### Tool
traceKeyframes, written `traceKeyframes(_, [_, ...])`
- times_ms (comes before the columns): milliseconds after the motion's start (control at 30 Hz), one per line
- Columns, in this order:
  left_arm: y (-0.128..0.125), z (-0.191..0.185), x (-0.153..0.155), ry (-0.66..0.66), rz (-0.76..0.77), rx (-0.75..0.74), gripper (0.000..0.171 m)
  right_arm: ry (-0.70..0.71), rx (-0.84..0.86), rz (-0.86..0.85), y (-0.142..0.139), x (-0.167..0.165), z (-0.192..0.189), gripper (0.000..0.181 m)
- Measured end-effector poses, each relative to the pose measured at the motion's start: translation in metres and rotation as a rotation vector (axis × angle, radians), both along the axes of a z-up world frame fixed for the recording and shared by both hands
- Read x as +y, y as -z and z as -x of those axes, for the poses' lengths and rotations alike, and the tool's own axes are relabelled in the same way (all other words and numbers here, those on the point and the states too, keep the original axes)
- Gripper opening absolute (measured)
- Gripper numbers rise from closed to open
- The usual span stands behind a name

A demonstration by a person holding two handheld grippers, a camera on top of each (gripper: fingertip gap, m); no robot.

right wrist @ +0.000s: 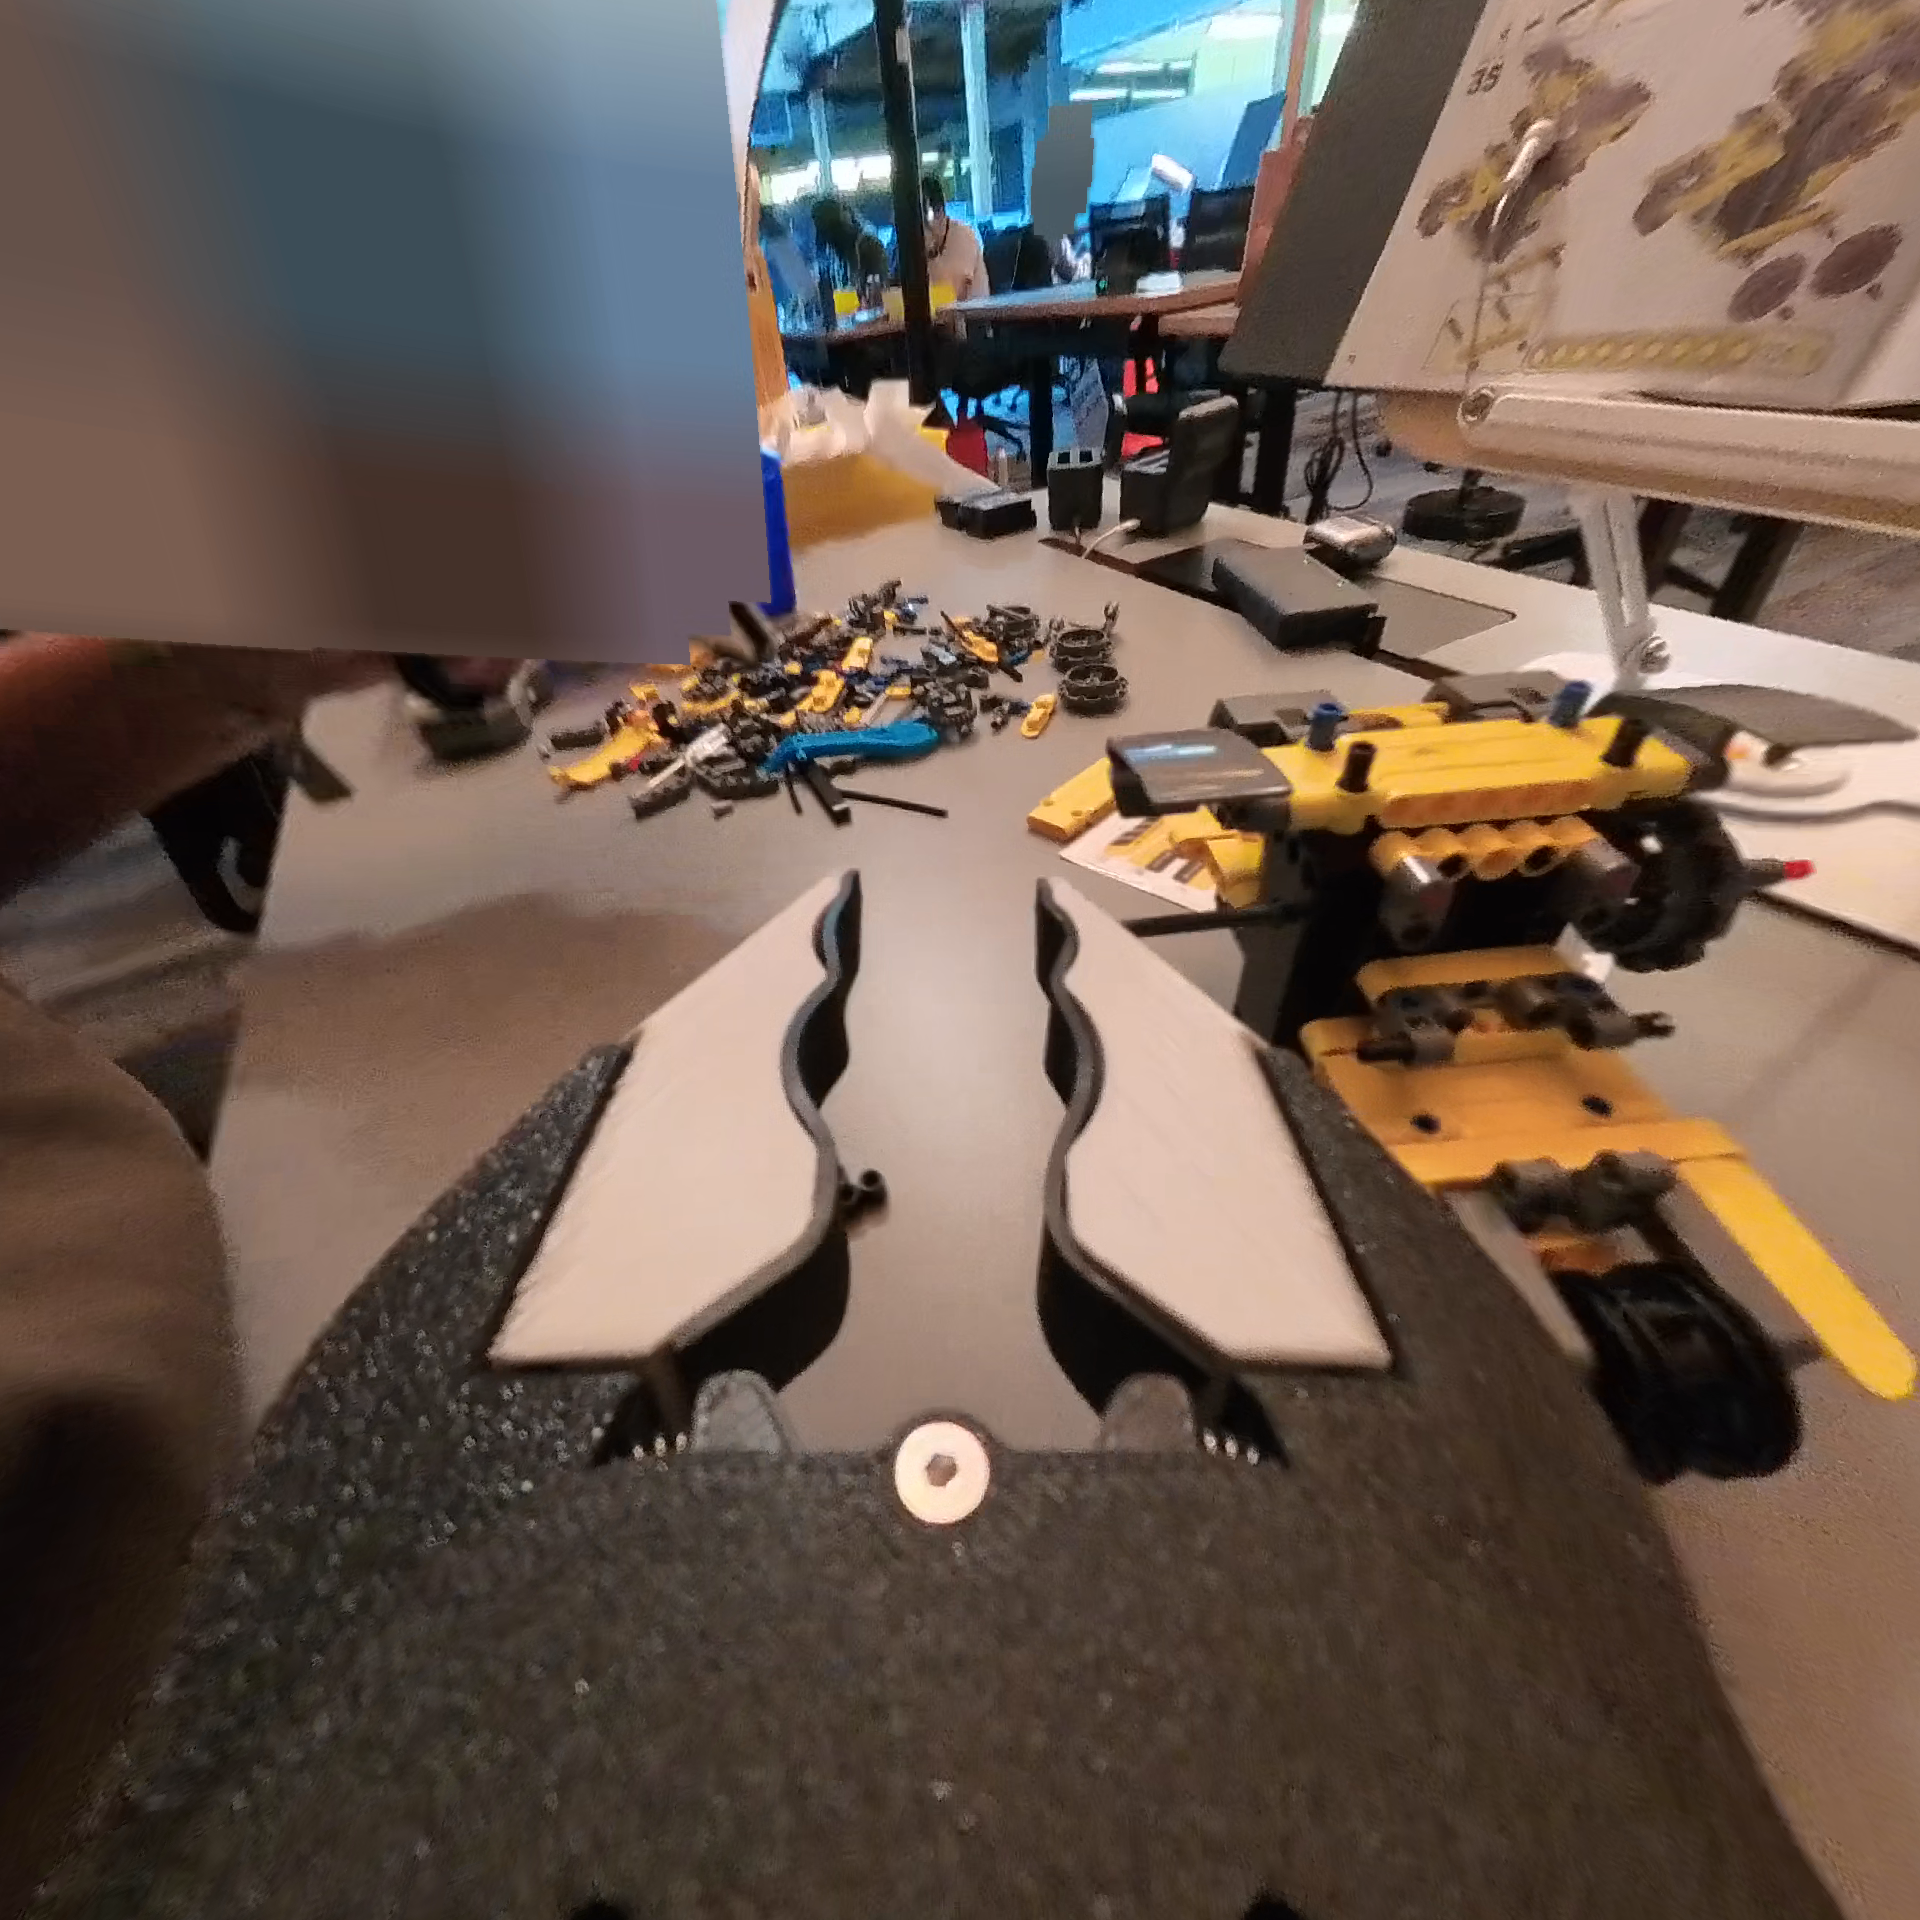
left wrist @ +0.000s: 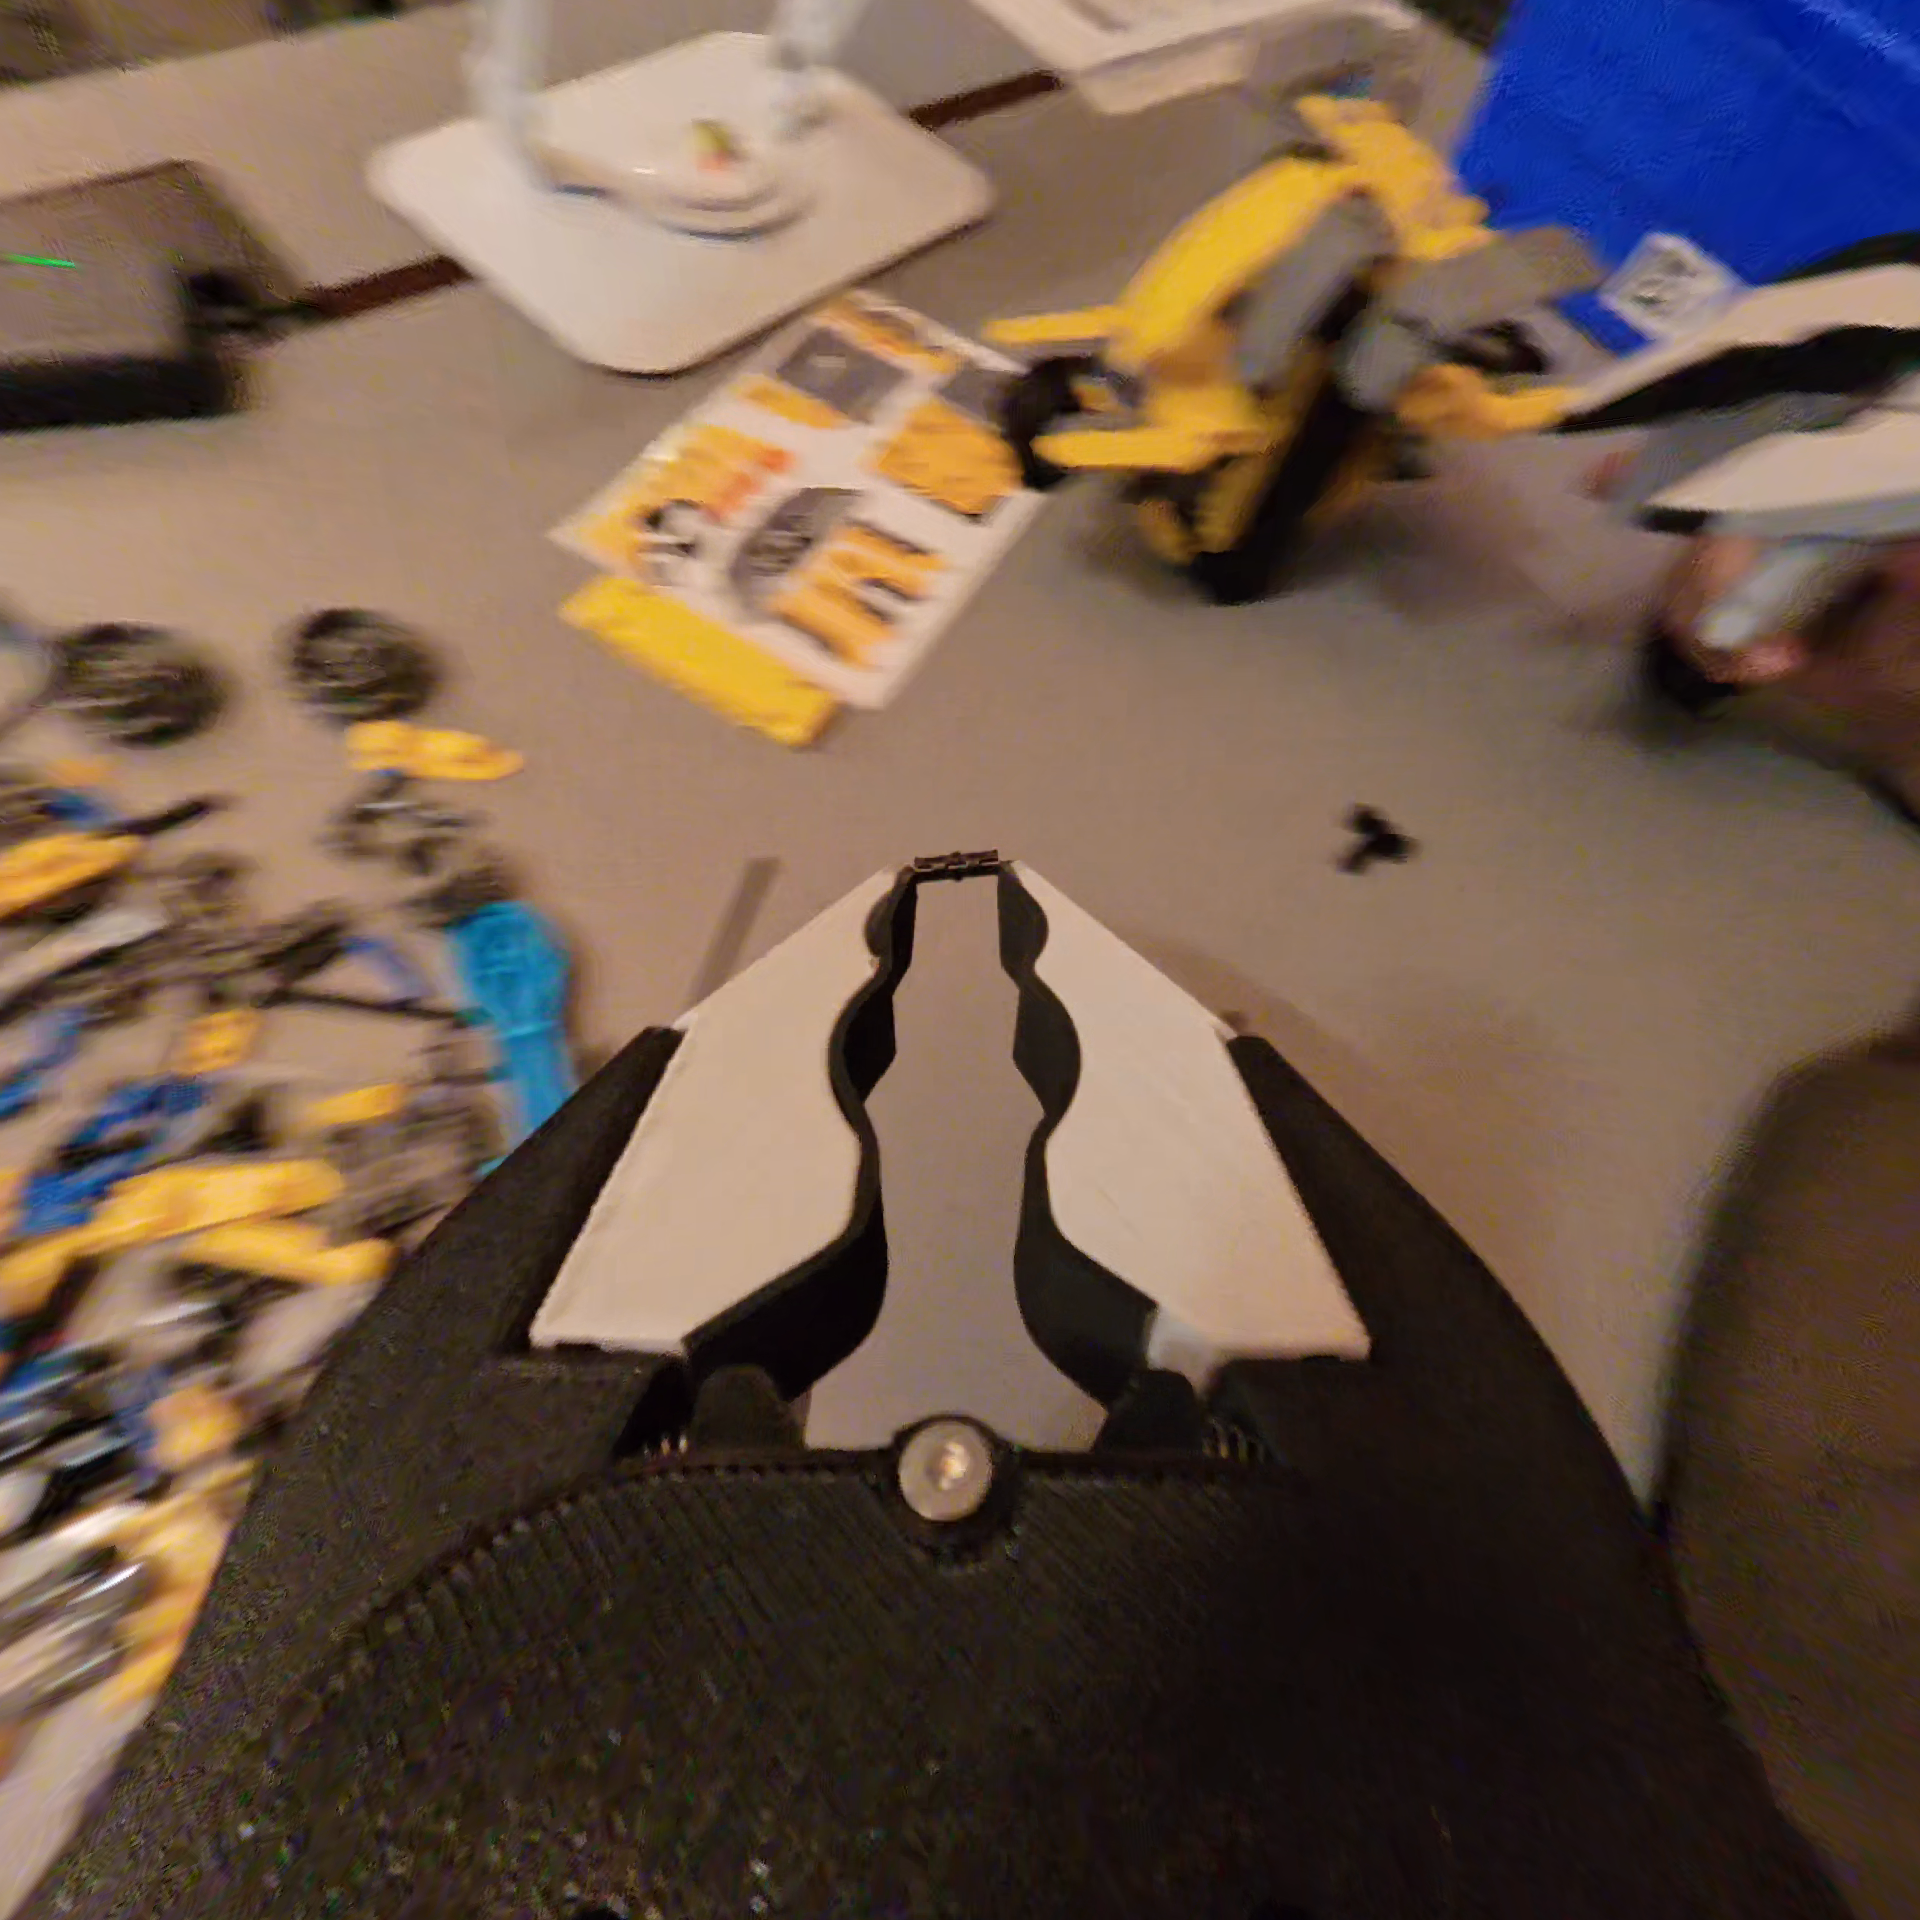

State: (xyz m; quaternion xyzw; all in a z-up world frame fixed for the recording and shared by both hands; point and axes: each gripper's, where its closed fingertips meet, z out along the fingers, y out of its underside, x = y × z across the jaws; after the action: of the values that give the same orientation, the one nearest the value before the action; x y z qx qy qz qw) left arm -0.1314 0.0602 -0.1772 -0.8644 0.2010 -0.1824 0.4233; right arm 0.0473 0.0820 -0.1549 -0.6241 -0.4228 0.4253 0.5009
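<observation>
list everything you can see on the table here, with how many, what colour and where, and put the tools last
Vehicle model: one, yellow and black, part-built, on the table beside the right tool.
Loose parts pile: many, yellow, black and blue, far side of the grey table.
Small pin: one, black, lying alone on the table.
Sticker sheet: one, yellow and white, flat beside the model.
Instruction booklet: one, propped on a white stand.
Black boxes: several, far table edge.
Left tool: pinching a small black part at its tips.
Right tool: open, empty.
</observation>
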Motion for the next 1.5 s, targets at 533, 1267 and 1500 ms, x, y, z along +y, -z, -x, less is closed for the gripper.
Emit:
traceKeyframes(533, [0.089, -0.172, -0.065, 0.285, 0.182, 0.081, 0.015, -0.051, -0.463, -0.077, 0.082, -0.080, -0.007, 0.016])
traceKeyframes(1267, [0.091, -0.174, -0.067, 0.504, 0.103, 0.264, 0.020, -0.104, -0.452, 0.023, 0.085, -0.080, -0.007, 0.020])
traceKeyframes(1500, [0.090, -0.167, -0.084, 0.564, 0.142, 0.234, 0.016, -0.115, -0.418, 0.063, 0.082, -0.079, -0.008, 0.022])
